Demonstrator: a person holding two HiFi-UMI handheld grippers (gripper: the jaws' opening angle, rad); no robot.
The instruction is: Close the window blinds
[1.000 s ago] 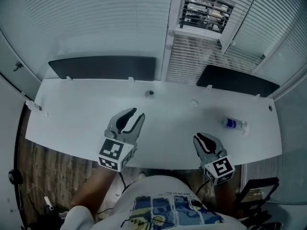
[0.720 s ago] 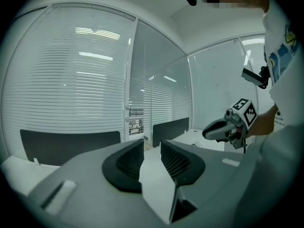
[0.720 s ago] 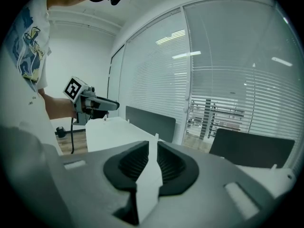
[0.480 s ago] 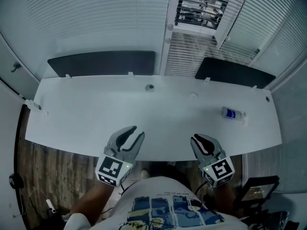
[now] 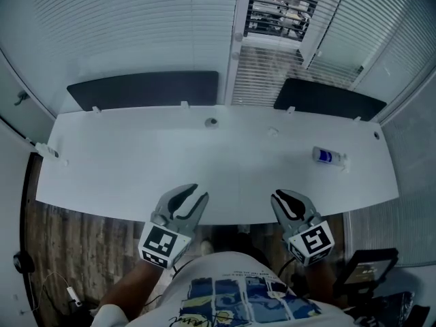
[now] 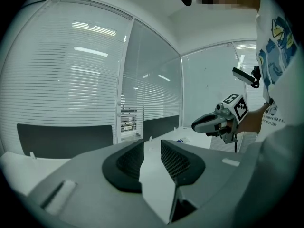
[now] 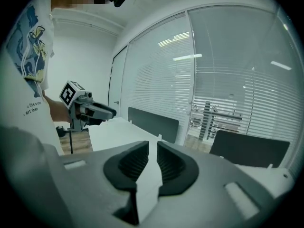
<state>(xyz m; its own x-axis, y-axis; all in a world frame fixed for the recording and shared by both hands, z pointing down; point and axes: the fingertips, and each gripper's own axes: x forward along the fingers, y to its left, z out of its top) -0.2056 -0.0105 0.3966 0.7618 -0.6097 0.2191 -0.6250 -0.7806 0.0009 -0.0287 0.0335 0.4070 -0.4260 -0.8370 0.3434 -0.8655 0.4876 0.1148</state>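
Note:
White window blinds (image 5: 136, 26) hang behind the desk, their slats turned flat. A narrow middle section (image 5: 276, 9) has open slats, and shelves show through it. My left gripper (image 5: 188, 201) hovers at the desk's front edge, open, with nothing between its jaws. My right gripper (image 5: 287, 201) is beside it on the right, its jaws parted only by a narrow slit and empty. Both are far from the blinds. In the left gripper view the right gripper (image 6: 202, 124) shows against the glass wall. In the right gripper view the left gripper (image 7: 108, 112) shows, and blinds (image 7: 164, 80) lie ahead.
A white desk (image 5: 122, 162) spans the view, with two dark divider panels (image 5: 143, 87) (image 5: 327, 99) at its far edge. A small blue-labelled bottle (image 5: 328, 157) lies at the right. A round grommet (image 5: 212, 122) sits mid-desk. A black device (image 5: 368, 268) stands at the lower right.
Both grippers have drawn back towards the person, the left one from over the desk to its front edge. The head view has tilted a little, and the jaws look unchanged.

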